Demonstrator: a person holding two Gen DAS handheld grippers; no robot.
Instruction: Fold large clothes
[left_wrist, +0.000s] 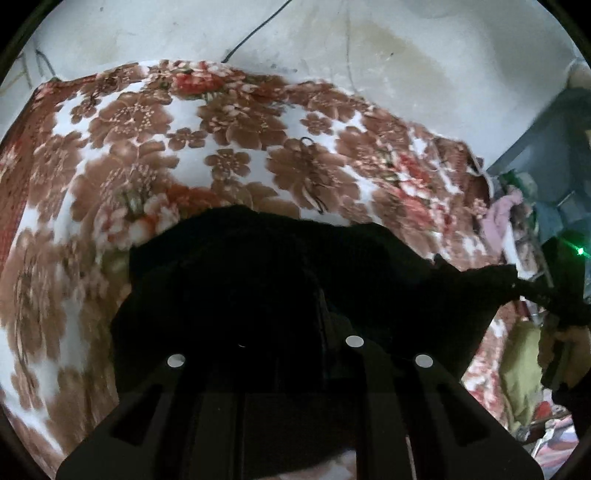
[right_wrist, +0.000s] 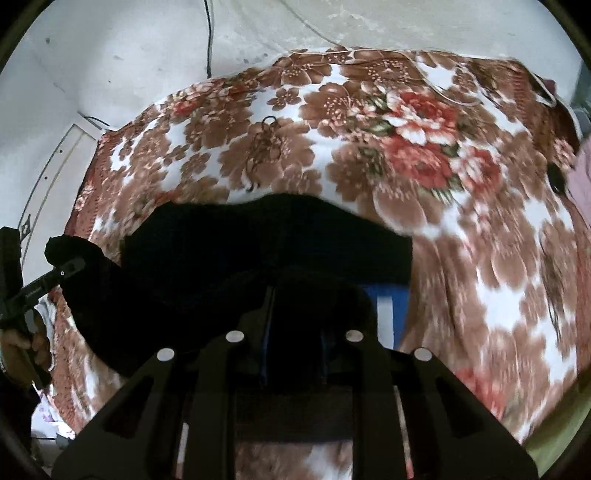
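OK, left wrist: left gripper (left_wrist: 295, 325) pinched onto the black garment (left_wrist: 280, 266), held over the floral blanket (left_wrist: 155, 147). Right wrist: right gripper (right_wrist: 295, 314) clamped on the same cloth. Risk — the hanging edge bunches if either thin pinch slips.

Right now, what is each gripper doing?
Left gripper: shut on the black garment.
Right gripper: shut on the same black garment.

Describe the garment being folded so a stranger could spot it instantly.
A floral blanket in brown, red and white covers the bed. Above it hangs a black garment, stretched between the left claw and right claw. It is the only plain dark cloth there.
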